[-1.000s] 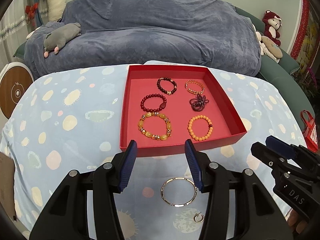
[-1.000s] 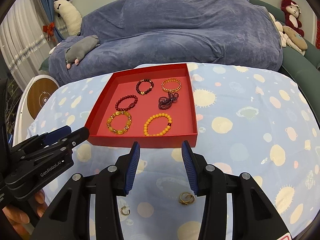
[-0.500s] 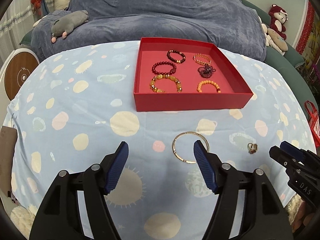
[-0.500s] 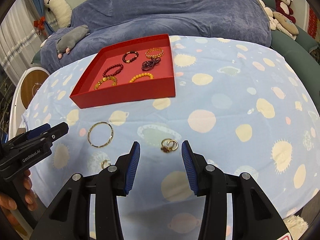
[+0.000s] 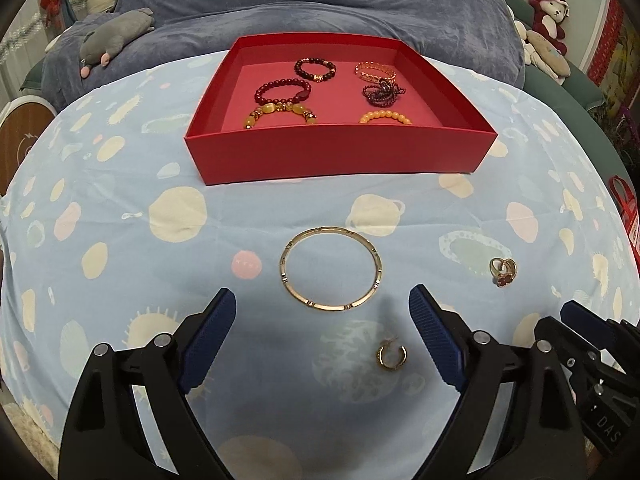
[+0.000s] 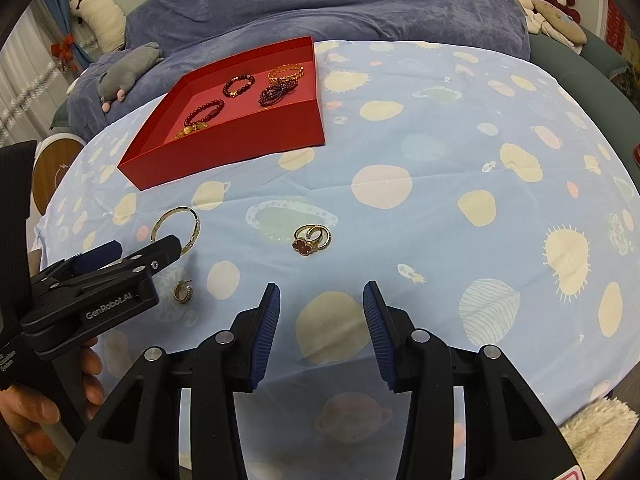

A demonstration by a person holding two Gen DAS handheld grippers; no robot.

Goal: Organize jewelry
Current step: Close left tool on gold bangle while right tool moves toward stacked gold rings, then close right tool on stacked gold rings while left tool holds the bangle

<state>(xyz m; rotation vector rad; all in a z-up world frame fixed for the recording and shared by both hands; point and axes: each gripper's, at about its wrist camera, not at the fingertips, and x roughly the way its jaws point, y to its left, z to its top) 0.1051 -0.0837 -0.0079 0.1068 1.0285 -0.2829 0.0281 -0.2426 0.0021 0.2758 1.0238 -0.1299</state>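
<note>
Gold bangle (image 5: 331, 268) lies between red tray (image 5: 340, 156) and both grippers' wide-open, empty fingers (image 5: 208, 336).

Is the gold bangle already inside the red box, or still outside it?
Outside. The gold bangle lies flat on the cloth, in front of the red box.

Both wrist cameras look low and forward across the table (image 5: 120, 240), sharing the red tray (image 5: 340, 156), bangle (image 6: 176, 228), probably an earring (image 5: 392, 356).
</note>
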